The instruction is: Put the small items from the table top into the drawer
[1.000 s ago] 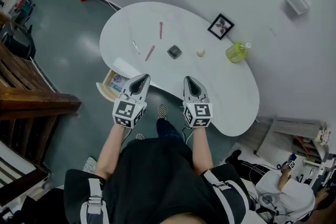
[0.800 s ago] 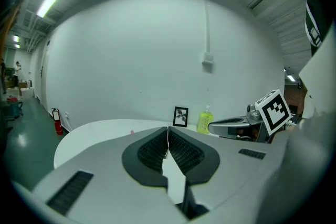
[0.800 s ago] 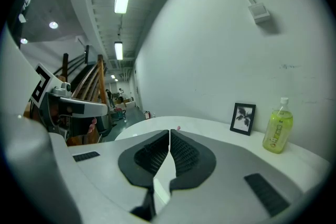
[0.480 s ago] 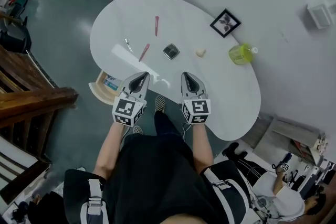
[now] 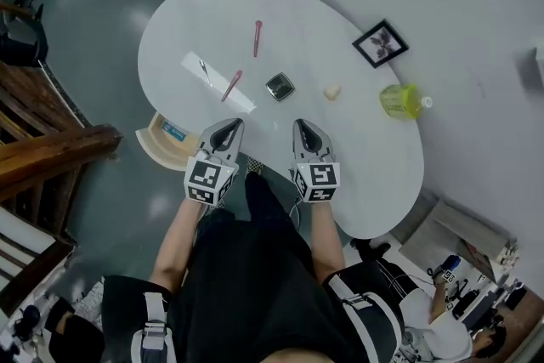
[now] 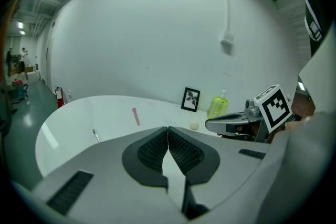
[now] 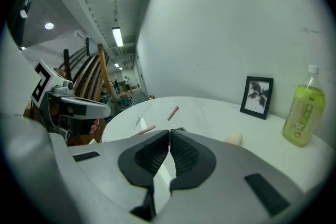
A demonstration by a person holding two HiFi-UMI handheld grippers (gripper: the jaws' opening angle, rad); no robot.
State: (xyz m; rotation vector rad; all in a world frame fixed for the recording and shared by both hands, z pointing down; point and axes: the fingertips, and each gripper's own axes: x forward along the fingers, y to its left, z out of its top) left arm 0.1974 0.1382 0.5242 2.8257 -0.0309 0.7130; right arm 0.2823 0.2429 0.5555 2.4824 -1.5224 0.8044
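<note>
A: Starting with the left gripper (image 6: 168,129): how are its jaws sitting?

B: The pads are pressing together tip to tip, and nothing is lying between them. It is hovering over the near edge of the white table (image 5: 374,166), pointing across the top.

A: And the right gripper (image 7: 169,132)?

B: Same reading. Its jaws are meeting fully and holding nothing. It is hanging beside the other one, and neither is touching any item.

A: Where are the small items resting?

B: All are lying on the table top, beyond the grippers. One pink stick (image 5: 257,38) is lying farthest out. A second pink stick (image 5: 231,85) is lying nearer, just beside a thin metal tool (image 5: 204,70). A dark square piece (image 5: 280,87) is sitting to the right of those, and a cream lump (image 5: 332,91) is sitting further right again.

A: The drawer?

B: The drawer (image 5: 146,142) is standing pulled out below the table's left edge, to the left of the left gripper. Something with a blue patch is showing inside; I cannot tell what.

A: Anything else on the top?

B: A black picture frame (image 5: 380,43) is standing toward the wall. A green bottle (image 5: 404,100) is standing upright near it, close to the table's right edge.
</note>
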